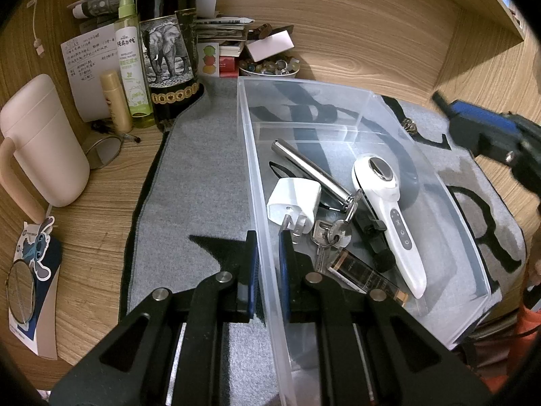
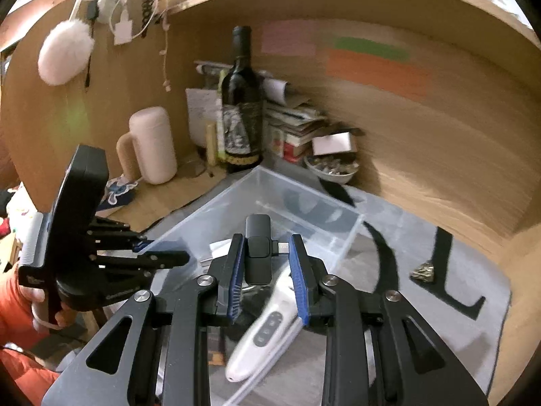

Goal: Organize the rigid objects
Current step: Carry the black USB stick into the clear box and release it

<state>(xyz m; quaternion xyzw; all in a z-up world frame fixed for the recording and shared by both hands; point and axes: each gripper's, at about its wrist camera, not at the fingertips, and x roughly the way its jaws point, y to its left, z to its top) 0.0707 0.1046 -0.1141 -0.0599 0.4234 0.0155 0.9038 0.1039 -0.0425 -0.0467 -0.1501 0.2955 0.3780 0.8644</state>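
Left wrist, spray bottle, "FLORAL WATER"

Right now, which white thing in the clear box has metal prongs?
The squarish white plug, beside the box's left wall; the longer white handheld device has buttons instead.

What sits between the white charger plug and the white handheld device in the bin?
In the left wrist view, a silver metal tube and a bunch of keys lie between the charger plug and handheld device.

Keys and charger lie in bin, bottle behind.
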